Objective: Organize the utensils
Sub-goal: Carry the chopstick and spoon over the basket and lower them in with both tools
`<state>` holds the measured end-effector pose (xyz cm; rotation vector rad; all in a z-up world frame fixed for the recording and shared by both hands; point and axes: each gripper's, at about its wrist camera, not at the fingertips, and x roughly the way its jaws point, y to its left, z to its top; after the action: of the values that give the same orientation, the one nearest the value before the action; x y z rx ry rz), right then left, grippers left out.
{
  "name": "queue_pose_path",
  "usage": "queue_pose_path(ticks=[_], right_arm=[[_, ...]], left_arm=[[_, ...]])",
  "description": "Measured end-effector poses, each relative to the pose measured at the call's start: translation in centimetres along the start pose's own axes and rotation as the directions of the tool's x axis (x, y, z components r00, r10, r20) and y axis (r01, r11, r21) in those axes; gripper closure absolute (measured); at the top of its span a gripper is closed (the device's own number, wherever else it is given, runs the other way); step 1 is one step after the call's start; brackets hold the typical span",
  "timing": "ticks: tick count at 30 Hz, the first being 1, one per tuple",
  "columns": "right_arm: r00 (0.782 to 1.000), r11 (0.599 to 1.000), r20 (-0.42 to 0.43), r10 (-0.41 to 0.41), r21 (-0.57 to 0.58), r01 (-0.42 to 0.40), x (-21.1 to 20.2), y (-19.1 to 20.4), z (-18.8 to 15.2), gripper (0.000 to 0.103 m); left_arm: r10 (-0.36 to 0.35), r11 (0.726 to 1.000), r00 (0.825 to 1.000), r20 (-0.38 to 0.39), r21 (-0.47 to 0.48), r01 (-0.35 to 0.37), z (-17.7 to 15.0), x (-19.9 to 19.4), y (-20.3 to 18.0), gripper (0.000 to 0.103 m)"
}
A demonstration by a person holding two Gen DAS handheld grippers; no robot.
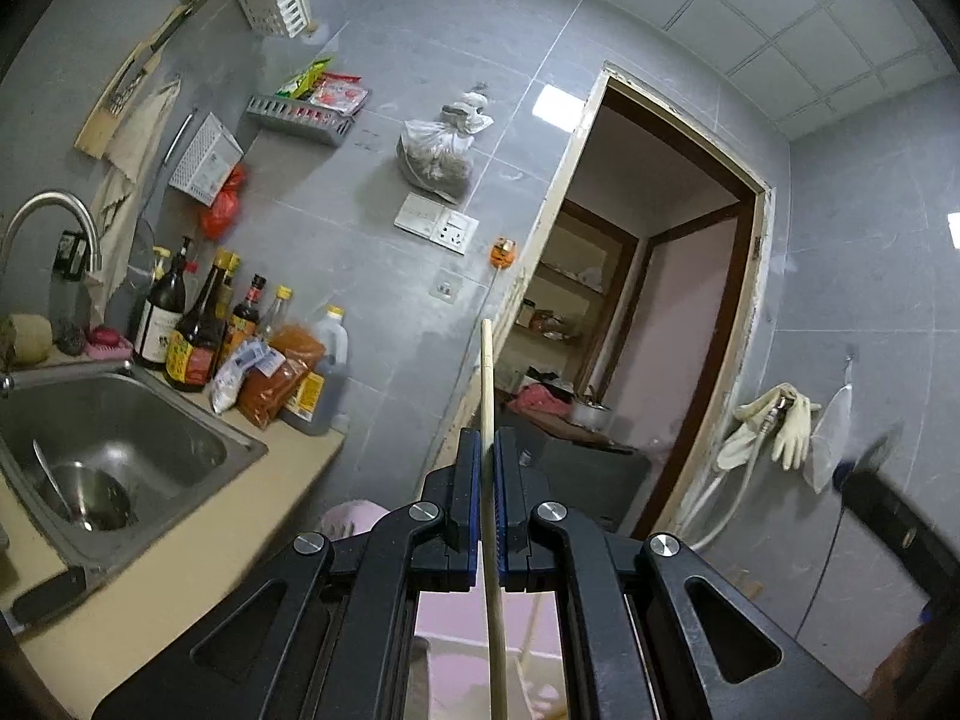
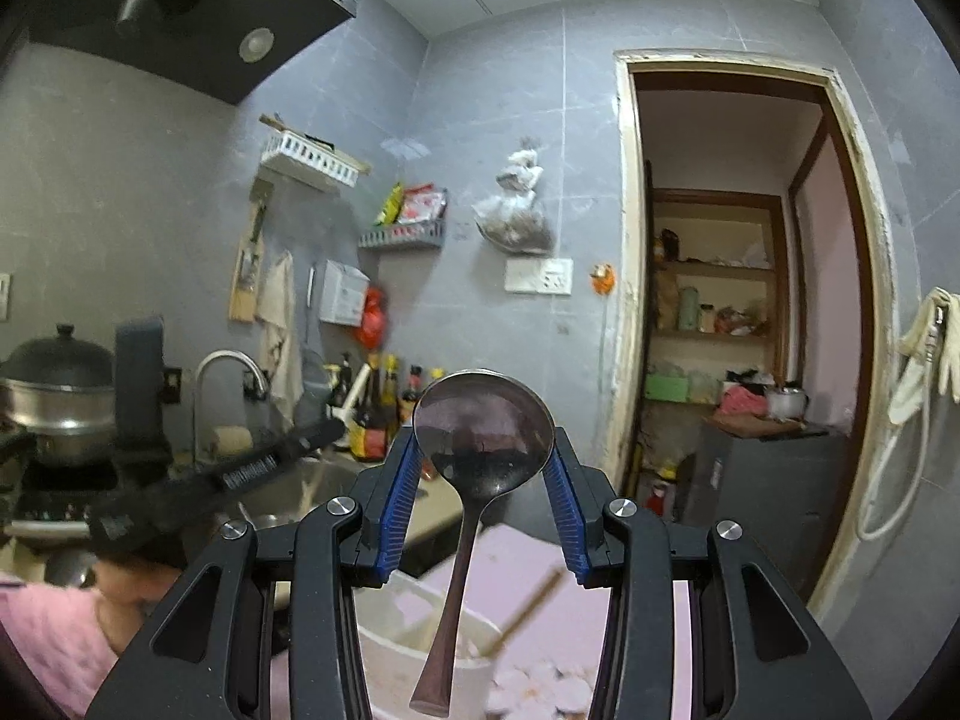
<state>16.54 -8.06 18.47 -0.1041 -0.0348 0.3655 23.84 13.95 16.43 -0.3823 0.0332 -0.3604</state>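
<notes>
Two utensils: round steel spoon [image 2: 483,432], thin wooden chopstick [image 1: 487,396]

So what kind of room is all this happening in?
A lived-in home kitchen, most likely. There is a steel sink with a curved tap, a row of sauce bottles on the counter beside it, and a lidded pot under a range hood.

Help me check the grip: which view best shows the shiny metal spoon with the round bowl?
The right wrist view: the metal spoon stands bowl-up, filling the right gripper, its bowl clamped between the blue pads. The left wrist view does not show it.
</notes>
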Motion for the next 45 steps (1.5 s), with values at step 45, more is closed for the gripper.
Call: queue_pose_path(ticks=[45], right_arm=[[0.987, 0.987, -0.047, -0.157, -0.038, 0.155, 8.0, 1.7, -4.9, 0.061]], left_arm=[[0.107, 0.992, 0.993, 0.052, 0.064, -0.110, -5.6, 3.8, 2.4, 0.100]])
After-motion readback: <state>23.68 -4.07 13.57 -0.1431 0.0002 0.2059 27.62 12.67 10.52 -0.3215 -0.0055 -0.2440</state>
